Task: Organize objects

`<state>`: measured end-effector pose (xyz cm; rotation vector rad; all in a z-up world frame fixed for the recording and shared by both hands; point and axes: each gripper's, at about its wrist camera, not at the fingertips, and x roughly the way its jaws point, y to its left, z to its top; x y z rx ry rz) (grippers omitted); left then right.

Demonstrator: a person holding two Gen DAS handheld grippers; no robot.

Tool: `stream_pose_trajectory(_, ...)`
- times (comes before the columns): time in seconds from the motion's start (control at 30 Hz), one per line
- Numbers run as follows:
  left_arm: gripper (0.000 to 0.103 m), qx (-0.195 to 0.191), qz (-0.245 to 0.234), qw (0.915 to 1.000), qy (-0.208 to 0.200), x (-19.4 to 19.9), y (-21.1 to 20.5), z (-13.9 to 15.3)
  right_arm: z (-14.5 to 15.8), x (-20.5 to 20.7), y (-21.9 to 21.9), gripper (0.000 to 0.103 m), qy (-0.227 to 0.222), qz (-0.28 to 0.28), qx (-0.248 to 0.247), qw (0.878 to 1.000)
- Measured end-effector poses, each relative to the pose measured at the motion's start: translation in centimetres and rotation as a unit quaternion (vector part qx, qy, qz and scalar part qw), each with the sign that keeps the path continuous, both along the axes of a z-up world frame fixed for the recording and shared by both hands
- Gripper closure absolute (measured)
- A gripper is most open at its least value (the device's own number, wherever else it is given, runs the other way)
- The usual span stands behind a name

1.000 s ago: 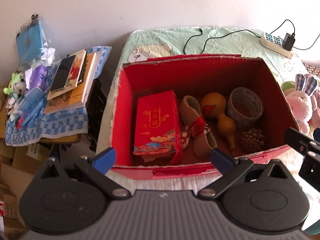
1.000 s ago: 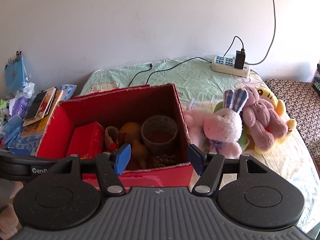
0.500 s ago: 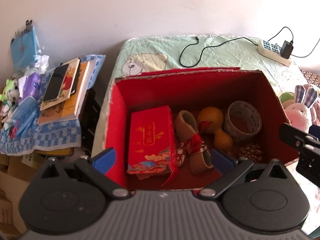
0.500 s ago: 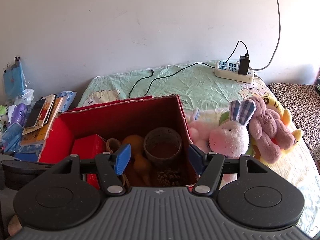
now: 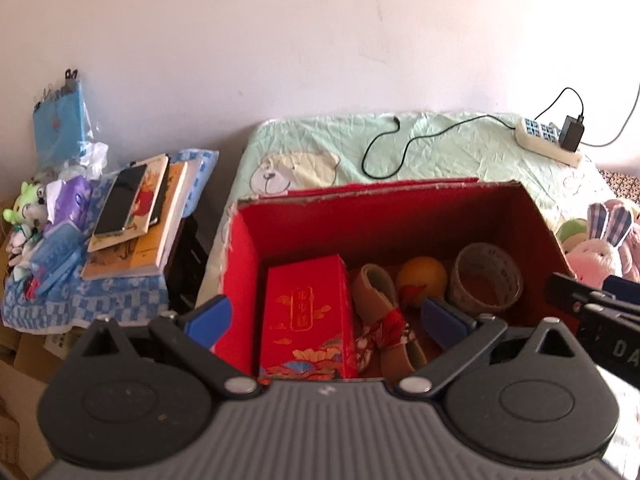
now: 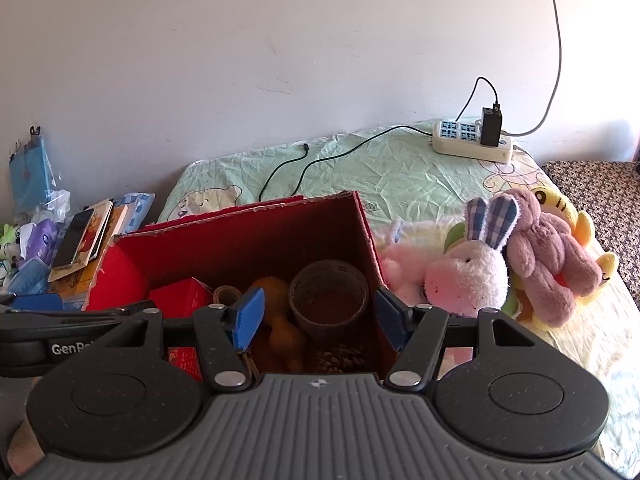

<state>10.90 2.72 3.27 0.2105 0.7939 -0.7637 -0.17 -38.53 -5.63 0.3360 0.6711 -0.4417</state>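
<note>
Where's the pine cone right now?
In the right wrist view, the brown pine cone lies on the floor of the red cardboard box, near its right wall, just in front of the round woven basket.

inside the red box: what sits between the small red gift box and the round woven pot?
In the left wrist view, between the small red gift box and the round woven pot lie a brown shoe-shaped piece tied with red cloth, then an orange gourd.
</note>
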Motion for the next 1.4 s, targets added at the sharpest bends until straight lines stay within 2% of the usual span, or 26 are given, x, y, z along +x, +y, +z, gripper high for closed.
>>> stream_pose_trajectory(0.07,0.002,0.001,0.001,1.0000,-0.005,-0.2,0.0,-0.1,-0.2,0.0,0.2,0.042,-0.002,0.004,-0.003,1.000)
stream_pose_trajectory(0.7,0.001,0.003,0.014,0.9994,0.030,0.0,1.1,-1.6,-0.6,0.1,0.8,0.042,-0.006,0.007,-0.016,1.000)
stream_pose_trajectory(1.0,0.001,-0.001,0.012,0.9995,0.031,0.3,1.0,-2.2,-0.9,1.3,1.0,0.041,0.014,0.016,-0.034,0.999)
stream_pose_trajectory(1.27,0.001,0.000,0.022,0.9993,0.032,1.1,0.7,-2.9,-1.5,2.2,0.5,0.041,0.027,0.010,-0.029,0.999)
stream_pose_trajectory(1.4,0.001,-0.011,0.020,0.9993,0.031,1.3,0.6,-3.1,-1.7,2.6,0.1,0.041,0.029,0.010,-0.026,0.999)
